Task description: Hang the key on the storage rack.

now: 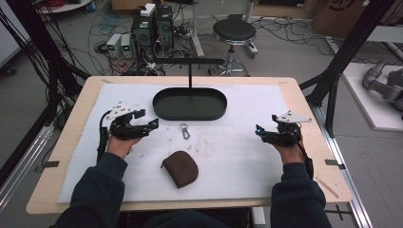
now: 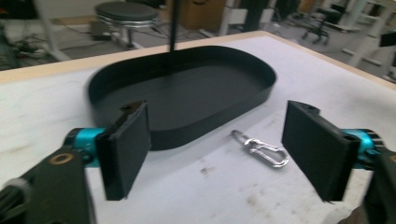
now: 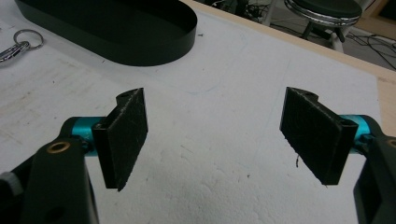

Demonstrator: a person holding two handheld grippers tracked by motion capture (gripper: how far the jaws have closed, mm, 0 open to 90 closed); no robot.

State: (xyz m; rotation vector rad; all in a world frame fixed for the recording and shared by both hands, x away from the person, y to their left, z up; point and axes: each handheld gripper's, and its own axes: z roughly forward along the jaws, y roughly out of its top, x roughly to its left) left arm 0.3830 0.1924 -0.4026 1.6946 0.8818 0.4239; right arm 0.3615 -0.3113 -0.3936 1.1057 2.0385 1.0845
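Note:
A black oval tray [image 1: 190,104] with an upright T-shaped stand [image 1: 190,66] sits at the far middle of the white mat. Just in front of it lies a silver carabiner keyring [image 1: 185,130]. A brown zip pouch [image 1: 180,167] lies nearer the person. My left gripper [image 1: 148,119] hovers at the left, open and holding nothing; in its own view the jaws frame the tray [image 2: 187,88] and the carabiner [image 2: 261,149]. My right gripper [image 1: 260,131] rests at the right, open and holding nothing, above bare mat with the tray [image 3: 116,28] and keyring [image 3: 18,44] off to its left.
The white mat [image 1: 247,156] covers a wooden table [image 1: 47,185]. Beyond the far edge stand a round stool [image 1: 234,33], computer boxes [image 1: 152,28] and loose cables on the floor. Black frame posts [image 1: 342,57] rise at both sides.

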